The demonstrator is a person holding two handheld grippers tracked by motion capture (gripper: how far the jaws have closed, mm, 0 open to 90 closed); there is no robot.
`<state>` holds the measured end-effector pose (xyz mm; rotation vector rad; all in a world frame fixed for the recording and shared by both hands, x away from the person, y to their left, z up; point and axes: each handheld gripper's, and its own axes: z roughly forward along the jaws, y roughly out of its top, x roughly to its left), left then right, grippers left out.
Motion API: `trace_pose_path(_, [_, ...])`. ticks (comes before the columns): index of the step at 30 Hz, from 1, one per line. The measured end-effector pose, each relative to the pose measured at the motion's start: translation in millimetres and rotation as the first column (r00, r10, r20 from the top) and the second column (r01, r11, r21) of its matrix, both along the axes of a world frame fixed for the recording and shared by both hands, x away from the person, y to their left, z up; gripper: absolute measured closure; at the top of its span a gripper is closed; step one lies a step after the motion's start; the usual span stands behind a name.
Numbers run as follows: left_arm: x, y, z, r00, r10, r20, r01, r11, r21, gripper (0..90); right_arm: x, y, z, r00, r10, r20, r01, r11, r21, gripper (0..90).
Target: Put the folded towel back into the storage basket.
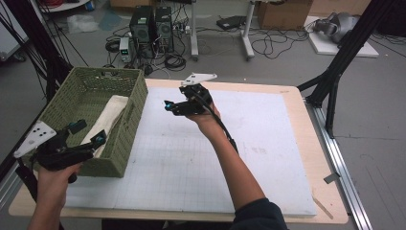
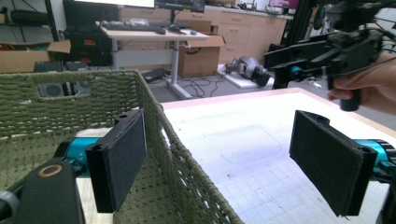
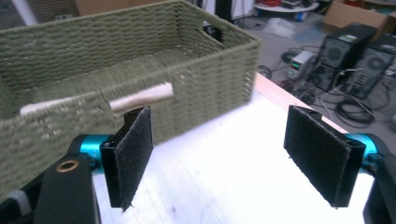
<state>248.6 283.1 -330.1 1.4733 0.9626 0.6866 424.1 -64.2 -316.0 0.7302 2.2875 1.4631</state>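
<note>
A green woven basket [image 1: 139, 96] stands on the left of the table with a folded cream cloth [image 1: 111, 115] lying inside it. My left gripper [image 1: 90, 132] is open at the basket's near right corner. In the left gripper view [image 2: 229, 163] one jaw is inside the basket [image 2: 70, 93] and the other is over the white mat, so the wall runs between them untouched. My right gripper [image 1: 174, 97] is open and empty above the mat, pointing left toward the basket. In the right gripper view [image 3: 224, 149] the basket [image 3: 140, 56] and the cloth [image 3: 140, 98] lie ahead.
A white gridded mat [image 1: 230, 143] covers most of the wooden table [image 1: 325, 191]. Black frame posts [image 1: 335, 76] rise at the right and left. Computer towers [image 1: 151, 26] and cables lie on the floor beyond the far edge.
</note>
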Motion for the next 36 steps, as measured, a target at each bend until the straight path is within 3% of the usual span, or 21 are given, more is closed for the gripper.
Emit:
trace_pose_path(15, [9.3, -23.8, -1.3, 0.9973, -0.071, -0.019, 0.072, 0.9973, 0.013, 19.5, -30.5, -73.7, -3.2, 0.9937, -0.107, 0.035, 0.106, 0.994, 0.024, 22.7])
trace_pose_path(21, [14.2, -35.7, -1.5, 0.9943, -0.104, -0.024, 0.104, 0.9944, 0.015, 19.5, -43.3, -98.6, -9.1, 0.9875, -0.151, 0.046, 0.151, 0.989, -0.003, 21.0])
trace_pose_path(29, [22.9, -56.3, -2.5, 0.9871, -0.157, -0.031, 0.158, 0.9872, 0.023, 19.5, -60.4, -131.8, -22.0, 0.9753, -0.219, 0.03, 0.219, 0.976, -0.001, 20.0])
trace_pose_path(36, [32.1, -76.7, -4.2, 0.9765, -0.211, -0.042, 0.213, 0.9768, 0.025, 19.5, -79.1, -159.2, -31.1, 0.9624, -0.27, 0.033, 0.27, 0.963, 0.005, 19.9])
